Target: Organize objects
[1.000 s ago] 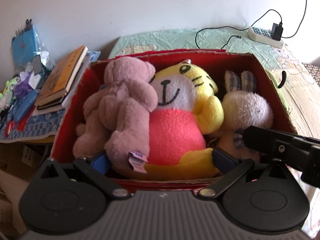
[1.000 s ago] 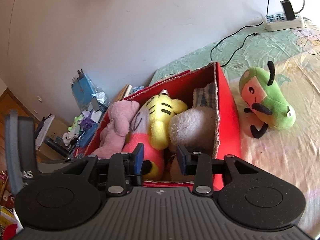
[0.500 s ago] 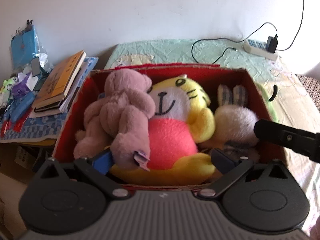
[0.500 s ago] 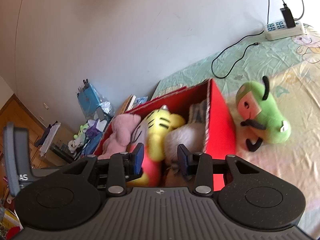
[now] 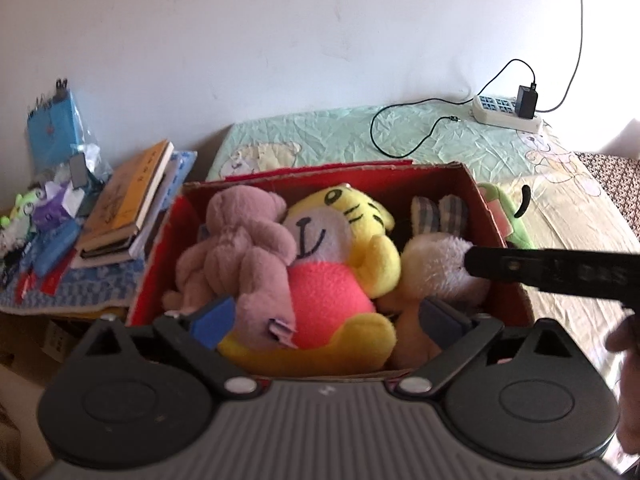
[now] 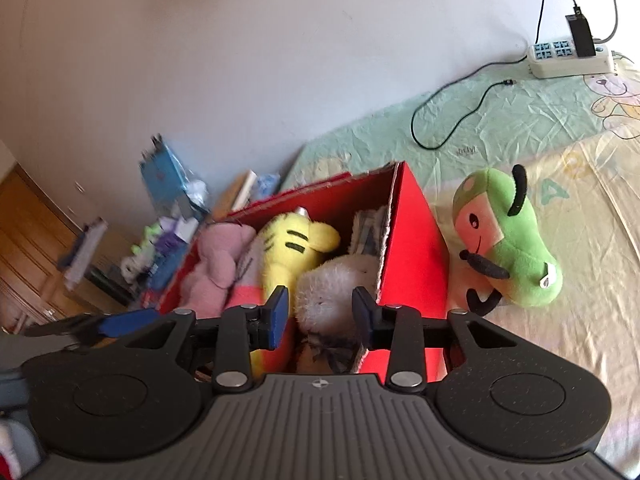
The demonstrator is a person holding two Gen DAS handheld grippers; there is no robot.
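Left claw (image 5: 326, 320): spread wide and empty, poised at the near rim of the red box (image 5: 492, 216), its blue pads (image 5: 212, 316) flanking the pink bear's foot and the tiger's base.
Right claw (image 6: 320, 312): jaws parted to a middling gap, gripping nothing, hanging over the box's near right corner just above the white fluffy bunny (image 6: 336, 288).
Box contents: pink bear (image 5: 240, 256), yellow tiger (image 5: 340, 256) and bunny packed side by side, touching; little spare room shows, most of it on the bunny's side.
Task's thing: green bug plush (image 6: 508, 248) lies on the bed sheet (image 6: 580, 320) outside the box, just beside its right wall; it looks like the one toy left to stow.
Step in hand: judged to be the right claw going for that plush.
Doing it well: lift clear of the cardboard wall before swinging right; widen the jaws first, since the plush body is fatter than the present gap; pinch across the soft middle, not an antenna or thin black leg.
Left claw's part: could press the bunny aside to open a slot.
Risk: knocking the light box askew.
Far end: power strip (image 6: 568, 58) and cable (image 6: 460, 116), well apart from the work.
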